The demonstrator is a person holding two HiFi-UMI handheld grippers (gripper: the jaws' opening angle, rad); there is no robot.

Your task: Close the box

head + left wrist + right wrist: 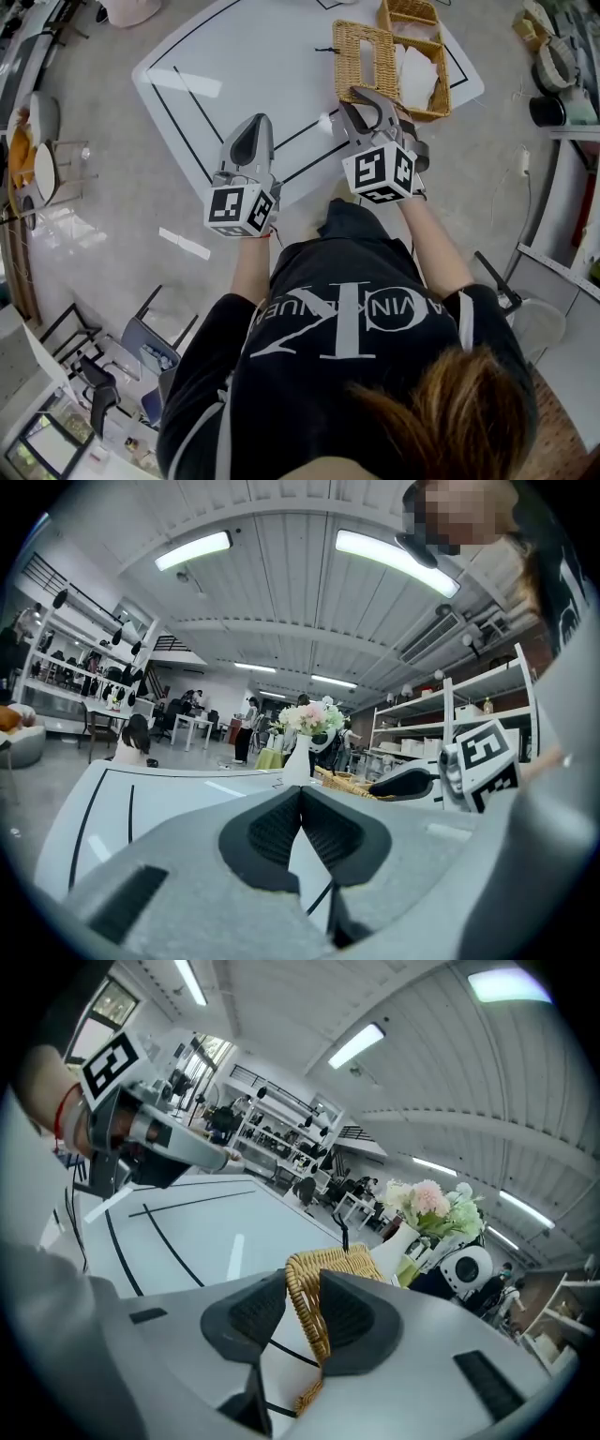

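Observation:
A wicker box (pixel 439 94) with a white lining lies open at the far right of the white table (pixel 253 56). Its flat wicker lid (pixel 364 52) is folded out to the left. My right gripper (pixel 360 95) reaches over the lid's near edge. In the right gripper view the lid's woven rim (pixel 309 1312) stands between the two pads, which press on it from both sides as the right gripper (pixel 302 1309) still tightens a little. My left gripper (pixel 253 127) hovers to the lid's left, over the table's near edge. The left gripper (pixel 300 801) is shut with nothing in it.
A second small wicker basket (pixel 410 11) sits behind the box. A white vase of flowers (pixel 417 1227) stands past the box. Black lines cross the table top. Chairs (pixel 141 342) stand on the floor at lower left, shelving (pixel 562 187) at right.

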